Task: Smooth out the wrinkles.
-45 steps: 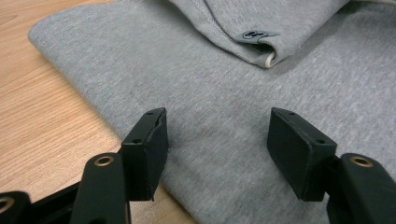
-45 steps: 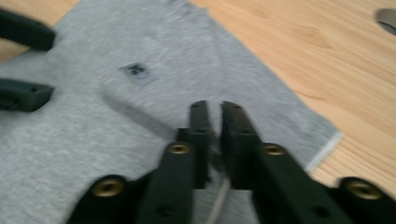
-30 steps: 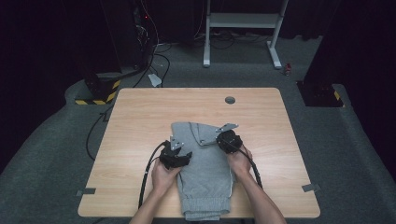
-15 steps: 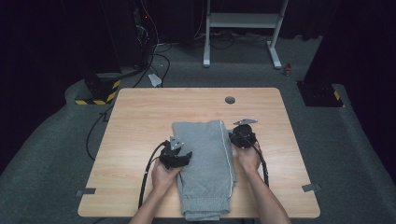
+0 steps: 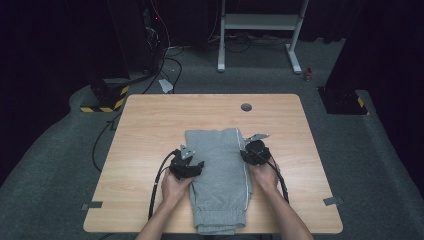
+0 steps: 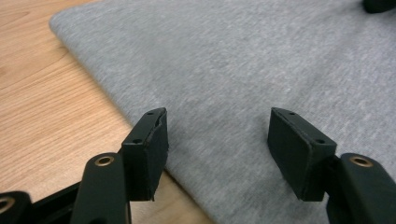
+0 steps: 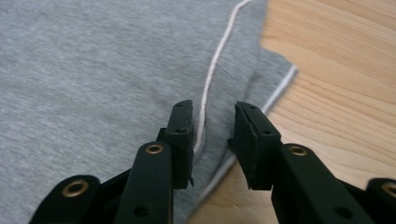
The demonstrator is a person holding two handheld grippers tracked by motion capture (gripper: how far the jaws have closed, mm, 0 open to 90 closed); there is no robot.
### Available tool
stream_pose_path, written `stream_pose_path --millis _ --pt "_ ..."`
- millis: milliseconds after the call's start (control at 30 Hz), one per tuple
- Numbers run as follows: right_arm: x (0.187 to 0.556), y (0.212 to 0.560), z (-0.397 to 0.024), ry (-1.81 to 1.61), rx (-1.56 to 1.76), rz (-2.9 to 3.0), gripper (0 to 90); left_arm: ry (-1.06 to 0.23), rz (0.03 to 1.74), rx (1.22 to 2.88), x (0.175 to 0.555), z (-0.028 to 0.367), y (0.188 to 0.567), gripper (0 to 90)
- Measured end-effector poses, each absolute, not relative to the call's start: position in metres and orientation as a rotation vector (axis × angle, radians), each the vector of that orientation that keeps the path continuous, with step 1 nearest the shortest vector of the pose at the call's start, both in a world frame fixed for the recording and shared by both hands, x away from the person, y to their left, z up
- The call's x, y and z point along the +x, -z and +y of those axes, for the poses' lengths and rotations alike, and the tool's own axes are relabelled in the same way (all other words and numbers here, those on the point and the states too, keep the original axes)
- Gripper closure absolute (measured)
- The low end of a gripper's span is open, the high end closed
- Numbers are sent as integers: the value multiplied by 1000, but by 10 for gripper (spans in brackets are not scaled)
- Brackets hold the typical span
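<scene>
- High view: the right gripper (image 5: pixel 254 151) has swung out from over the cloth to the right edge of the grey sweatpants (image 5: pixel 220 175), and the flap it had lifted a second ago now lies flat. That reads as a fold just laid down, with the garment a neat long rectangle in the middle of the wooden table (image 5: pixel 150 125), cuffs at the near edge. The left gripper (image 5: pixel 187 166) has stayed at the left edge.
- Left gripper view: jaws stand wide apart, empty, over soft, flecked grey knit; the cloth's straight left edge runs across pale wood grain.
- Right gripper view: jaws part-way apart, gripping nothing, straddling a thin white piping stripe (image 7: pixel 212 70) near the layered right edge. My guess is a pinch here comes next.
</scene>
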State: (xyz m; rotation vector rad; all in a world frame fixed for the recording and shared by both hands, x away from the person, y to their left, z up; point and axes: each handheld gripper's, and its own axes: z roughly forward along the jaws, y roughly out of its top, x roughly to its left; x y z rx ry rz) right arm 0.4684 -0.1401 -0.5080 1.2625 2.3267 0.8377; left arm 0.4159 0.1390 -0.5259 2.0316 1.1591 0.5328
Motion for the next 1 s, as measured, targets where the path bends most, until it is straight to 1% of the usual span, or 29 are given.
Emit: stream_pose_path --millis 100,233,267,333,467,533,733,1000 --pt "466 504 -144 -854 1277 2298 633 -529 1184 2047 416 139 523 381" --pt "454 492 -153 -953 1281 2284 557 -516 1210 2048 409 140 515 420" --pt "451 491 -154 -950 1279 2318 534 -512 1206 2052 407 139 513 428" --pt "444 491 -156 -966 1280 2339 522 -503 1178 2074 401 136 509 427" --pt "427 494 -159 -1013 1275 2388 466 -438 1140 2100 386 132 508 417" --pt "419 495 -160 -1035 1272 2397 455 -416 1136 2126 381 132 510 412" --pt "401 507 -157 -1014 1269 2415 441 -446 1136 2147 382 132 515 402" --pt "404 514 -159 -957 1265 2369 424 -463 1134 2159 398 128 515 384"
